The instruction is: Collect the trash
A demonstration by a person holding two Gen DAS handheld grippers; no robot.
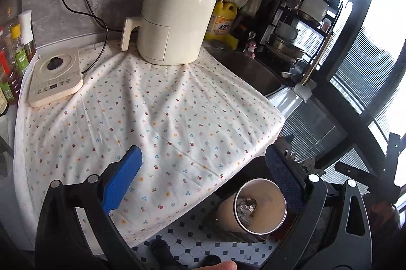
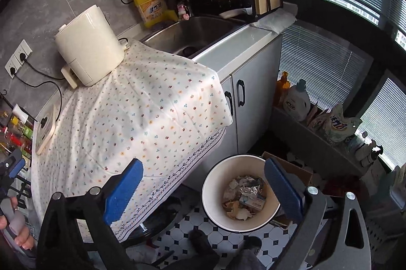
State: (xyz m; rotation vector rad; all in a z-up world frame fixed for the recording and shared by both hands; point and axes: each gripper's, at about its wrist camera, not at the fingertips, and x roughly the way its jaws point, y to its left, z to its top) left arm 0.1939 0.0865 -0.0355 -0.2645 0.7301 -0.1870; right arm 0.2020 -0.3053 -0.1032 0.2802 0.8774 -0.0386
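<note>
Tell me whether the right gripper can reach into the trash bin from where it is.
Probably yes. The right gripper is open and empty, above the trash bin, whose mouth is uncovered, with nothing between them.

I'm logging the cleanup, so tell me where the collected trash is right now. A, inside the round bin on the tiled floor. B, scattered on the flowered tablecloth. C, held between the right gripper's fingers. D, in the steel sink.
A: crumpled paper and wrappers lie at the bottom of the white bin beside the counter, while the flowered tablecloth shows no litter and the right gripper stands open with nothing in it.
</note>
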